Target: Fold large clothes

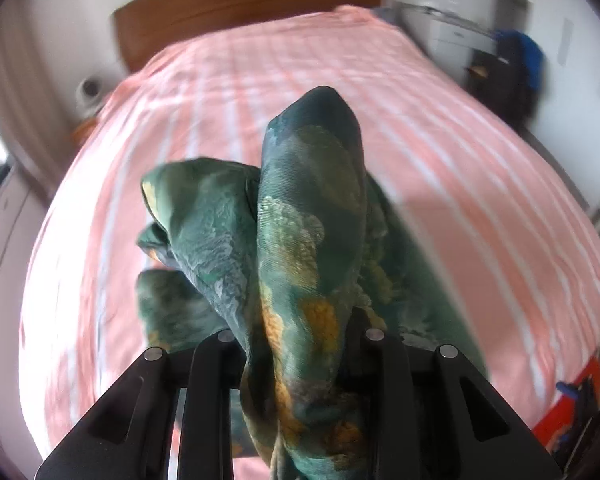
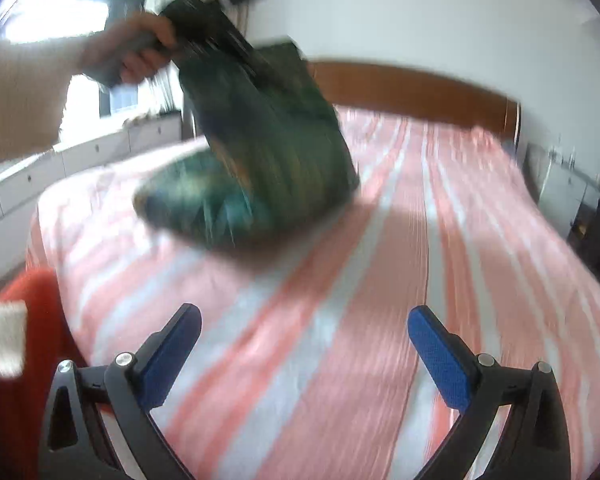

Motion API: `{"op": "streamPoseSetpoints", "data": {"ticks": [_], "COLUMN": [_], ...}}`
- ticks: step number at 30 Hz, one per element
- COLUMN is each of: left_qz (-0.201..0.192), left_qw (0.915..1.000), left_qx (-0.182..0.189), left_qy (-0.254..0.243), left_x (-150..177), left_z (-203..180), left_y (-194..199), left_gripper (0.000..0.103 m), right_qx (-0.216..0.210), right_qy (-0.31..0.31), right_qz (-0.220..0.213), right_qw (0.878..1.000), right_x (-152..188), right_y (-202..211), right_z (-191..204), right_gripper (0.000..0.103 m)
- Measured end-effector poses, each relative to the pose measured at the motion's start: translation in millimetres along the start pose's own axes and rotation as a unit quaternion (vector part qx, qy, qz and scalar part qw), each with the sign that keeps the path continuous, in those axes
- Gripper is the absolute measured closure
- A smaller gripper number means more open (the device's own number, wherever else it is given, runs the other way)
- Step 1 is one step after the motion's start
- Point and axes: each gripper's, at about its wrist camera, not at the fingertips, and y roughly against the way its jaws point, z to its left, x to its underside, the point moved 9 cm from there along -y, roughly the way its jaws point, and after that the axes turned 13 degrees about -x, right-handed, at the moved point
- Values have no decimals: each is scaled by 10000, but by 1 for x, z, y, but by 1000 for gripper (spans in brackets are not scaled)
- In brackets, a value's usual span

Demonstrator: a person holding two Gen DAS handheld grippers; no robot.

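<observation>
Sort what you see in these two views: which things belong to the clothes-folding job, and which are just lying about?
Part of the job:
- green patterned garment, bunched in the left gripper
- right gripper, jaws apart, holding nothing
- striped pink bed, the work surface

Just lying about:
- red cloth at the bed's edge
- wooden headboard
- white drawers

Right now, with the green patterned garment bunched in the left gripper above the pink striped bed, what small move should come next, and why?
Probably bring the open right gripper to a free edge of the green patterned garment. The left gripper is shut on a bunched handful, and part of the cloth seems to sag onto the pink striped bed cover. A second hold would likely let it be spread flat.
</observation>
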Motion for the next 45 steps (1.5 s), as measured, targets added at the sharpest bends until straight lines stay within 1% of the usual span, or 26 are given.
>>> {"op": "streamPoseSetpoints", "data": {"ticks": [2,7,11,12,13,14,16,18,20,21,22,23,24,26,28,29,31,32,33,35,36,37,38,39,41,45], "left_qz": [102,392,610,639,652,652,628,567,511,489,483,429,379,273,102,9,-150,-186,-198,-236,-276,-312,-332,-359,-436,-624], "left_qw": [9996,9958,9897,9858,9811,9756,9591,9430,9387,9390,9424,9464,9473,9460,9397,9341,9179,9100,8987,8835,8755,8717,8719,8753,8789,8760], "left_qx": [-46,-27,261,461,674,881,1420,1838,1957,1941,1771,1560,1507,1427,1182,1077,793,582,251,80,80,87,46,-75,-236,-569], "left_qy": [275,827,1272,1480,1695,1904,2366,2714,2792,2795,2796,2797,2801,2899,3206,3405,3885,4102,4373,4677,4823,4889,4885,4822,4745,4749], "left_x": [14,54,95,105,113,118,123,126,127,129,132,135,135,143,157,163,189,204,227,263,276,287,294,300,306,312], "left_z": [30,74,87,89,90,92,99,107,111,115,120,128,131,138,148,153,160,162,162,164,159,154,151,148,154,168], "left_y": [-20,-71,-112,-117,-120,-121,-122,-118,-114,-110,-108,-104,-101,-86,-75,-73,-66,-63,-59,-54,-53,-53,-53,-53,-49,-49], "left_gripper": [76,75,71,67,59,55,39,32,31,27,18,15,15,15,14,14,13,13,13,13,13,13,13,13,13,13], "right_qx": [-81,-192,-263,-289,-334,-368,-417,-437,-484,-514,-559,-625,-658,-750,-969,-1019,-1029,-1082,-1131,-1303,-1200,-1054,-885,-863,-787,-774], "right_qy": [-179,-420,-498,-514,-538,-558,-584,-587,-591,-586,-571,-522,-481,-353,-132,-25,232,267,232,-22,-58,4,179,247,229,15], "right_qz": [241,436,551,586,628,666,732,759,723,685,635,541,467,130,-17,43,131,227,378,1114,1312,1424,1509,1545,1548,722], "right_qw": [9995,9980,9969,9965,9960,9955,9947,9944,9945,9946,9948,9952,9956,9965,9952,9948,9943,9935,9926,9852,9841,9842,9844,9839,9845,9944], "right_x": [22,38,48,50,52,54,56,51,37,27,14,-10,-26,-86,-138,-152,-184,-193,-197,-174,-163,-156,-149,-150,-162,-217], "right_y": [-8,-19,-29,-30,-32,-33,-37,-38,-42,-44,-48,-55,-59,-74,-99,-113,-152,-175,-202,-254,-267,-274,-276,-273,-260,-234], "right_z": [-3,-10,-5,-4,-4,-2,0,1,2,2,1,1,2,6,21,27,43,51,58,67,67,68,69,70,67,75], "right_gripper": [1,1,1,1,1,1,1,1,1,1,1,1,1,1,1,1,1,1,1,0,0,0,0,0,0,0]}}
